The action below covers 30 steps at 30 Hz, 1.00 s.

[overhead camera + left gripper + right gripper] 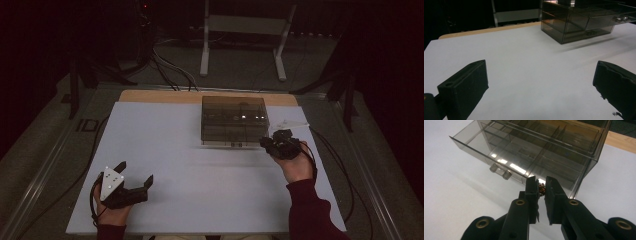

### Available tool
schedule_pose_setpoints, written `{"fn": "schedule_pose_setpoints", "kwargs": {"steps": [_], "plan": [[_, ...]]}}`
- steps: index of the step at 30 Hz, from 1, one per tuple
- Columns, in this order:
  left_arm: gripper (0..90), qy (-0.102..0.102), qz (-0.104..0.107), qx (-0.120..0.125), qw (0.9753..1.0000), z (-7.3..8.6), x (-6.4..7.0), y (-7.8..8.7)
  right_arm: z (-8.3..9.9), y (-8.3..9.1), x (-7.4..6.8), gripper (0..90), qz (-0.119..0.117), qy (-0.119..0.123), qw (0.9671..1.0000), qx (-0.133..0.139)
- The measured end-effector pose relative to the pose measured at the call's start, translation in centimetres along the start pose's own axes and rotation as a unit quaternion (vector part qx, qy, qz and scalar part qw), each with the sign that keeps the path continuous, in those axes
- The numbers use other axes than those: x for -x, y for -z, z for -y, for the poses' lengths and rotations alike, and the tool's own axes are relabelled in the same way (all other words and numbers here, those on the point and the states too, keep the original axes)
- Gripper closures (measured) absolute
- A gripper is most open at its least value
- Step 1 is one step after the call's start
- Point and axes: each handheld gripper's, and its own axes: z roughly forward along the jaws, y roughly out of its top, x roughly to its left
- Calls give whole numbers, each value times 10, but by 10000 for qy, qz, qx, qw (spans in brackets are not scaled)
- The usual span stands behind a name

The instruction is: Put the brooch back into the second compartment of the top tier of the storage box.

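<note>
1. A small reddish-brown object (541,190) sits pinched between the tips of the right claw (541,185); it is too small to identify. The jaws are drawn narrow around it, gripping at the very tips, probably so the piece can be dropped cleanly.
2. The right claw holds it just at the near right corner of the smoky clear drawer box (234,120), beside the open drawer (506,155), whose two small knobs (500,171) face the person. The drawer is pulled out a little, exposing its divided compartments, which suggests the piece is bound for one of them.
3. The box stands toward the far side of the white table (165,150), within easy reach of the right hand (296,167).
4. The left claw (135,172) rests low over the near left part of the table, well apart from the box, jaws spread wide and holding nothing — parked out of the way, as I judge it.
</note>
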Motion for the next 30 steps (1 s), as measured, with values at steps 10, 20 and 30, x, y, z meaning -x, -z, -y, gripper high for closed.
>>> {"fn": "schedule_pose_setpoints", "kwargs": {"steps": [10, 20, 30], "plan": [[7, -6, 4, 1, 10000, 0, 0, 0, -8, -1, -3, 814, -71, 0, 9999, 78], [8, -15, 6, -1, 10000, 0, 0, 0, -14, -3, -4, 814, -136, -23, 9998, 139], [8, -18, 12, -1, 10000, 0, 0, 0, -20, -5, -5, 814, -178, -58, 9997, 184]]}}
